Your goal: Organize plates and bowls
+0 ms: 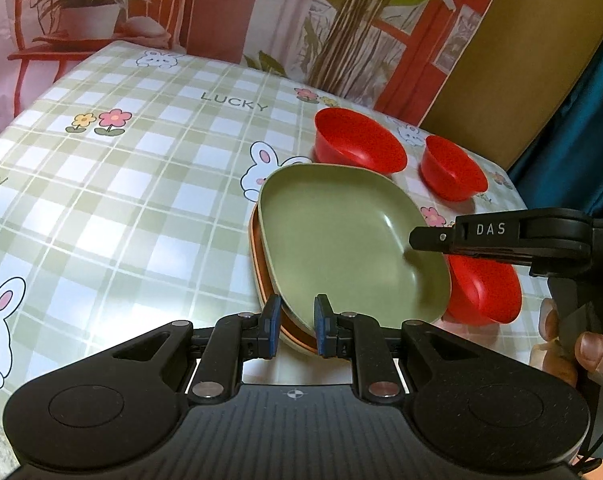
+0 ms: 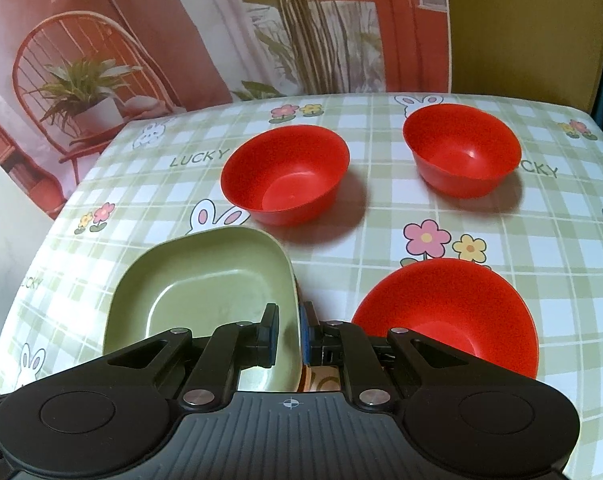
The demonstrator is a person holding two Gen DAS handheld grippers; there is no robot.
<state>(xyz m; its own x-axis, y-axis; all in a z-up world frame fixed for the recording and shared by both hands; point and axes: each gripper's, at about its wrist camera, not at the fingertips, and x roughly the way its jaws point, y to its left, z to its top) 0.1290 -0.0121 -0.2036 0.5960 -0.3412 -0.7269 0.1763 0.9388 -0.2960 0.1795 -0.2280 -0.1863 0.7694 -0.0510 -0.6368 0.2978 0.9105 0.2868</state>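
We hold the green square plastic plate (image 1: 341, 236) from two sides: our left gripper (image 1: 297, 330) is clamped on its near corner together with the rim of the orange plate (image 1: 261, 276) nested beneath, and our right gripper (image 2: 287, 334) is pinched tight on its right edge. The stack sits over the green checked tablecloth (image 1: 141, 184), just beside the nearest of three red round plastic bowls (image 2: 447, 316).

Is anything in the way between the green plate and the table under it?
Yes. An orange plate lies right under the green plate, which both grippers pinch by the rim. The red bowls sit off to the side.
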